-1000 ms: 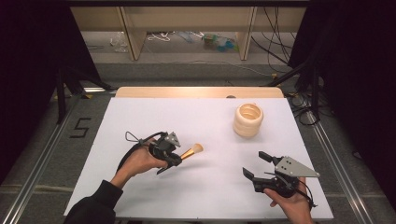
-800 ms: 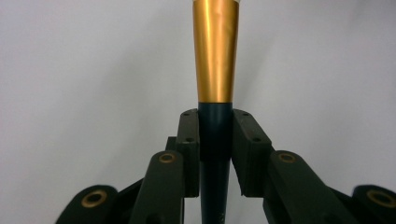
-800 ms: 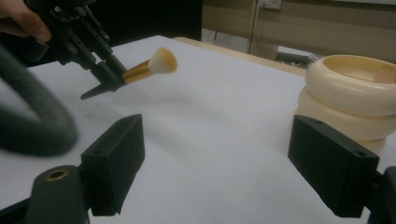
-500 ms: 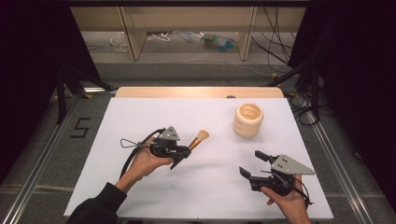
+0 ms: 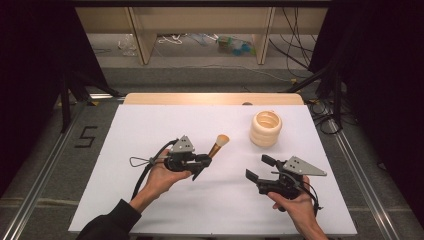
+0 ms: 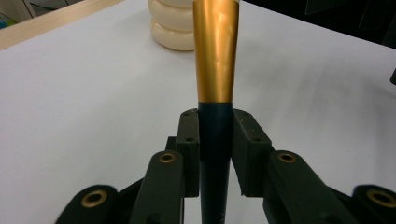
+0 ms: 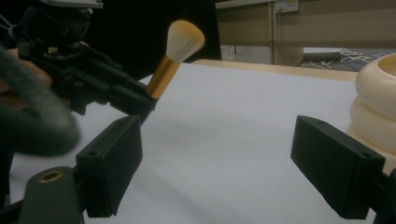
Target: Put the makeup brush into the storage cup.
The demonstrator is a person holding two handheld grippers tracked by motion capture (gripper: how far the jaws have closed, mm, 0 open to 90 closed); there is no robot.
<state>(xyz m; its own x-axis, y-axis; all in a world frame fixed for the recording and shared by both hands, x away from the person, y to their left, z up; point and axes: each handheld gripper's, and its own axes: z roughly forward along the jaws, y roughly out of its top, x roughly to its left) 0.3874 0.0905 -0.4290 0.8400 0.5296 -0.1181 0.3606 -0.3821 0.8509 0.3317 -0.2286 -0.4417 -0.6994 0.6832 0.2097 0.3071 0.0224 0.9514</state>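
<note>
- A white table takes up the middle of the room under a dark surround, with a strip of pale wood along its far edge and a person's two forearms coming in from the near side.
- A cream holder, built like three stacked rings and open at the top, stands upright on the far right part of the table, well apart from both hands; in the left gripper view it rises just behind the brush.
- The right gripper, held low over the near right part of the table with a grey three-cornered plate on top, has its jaws spread wide with nothing between them; in the right gripper view bare tabletop lies in the gap and the holder stands just past the right-hand jaw.
- The left gripper, in the person's left hand near the table's middle, has its jaws clamped on the dark handle of the brush.
- The brush is lifted clear of the table, tilted up and away toward the holder: dark handle in the jaws, gold collar above them, pale tuft of bristles at the free end.
</note>
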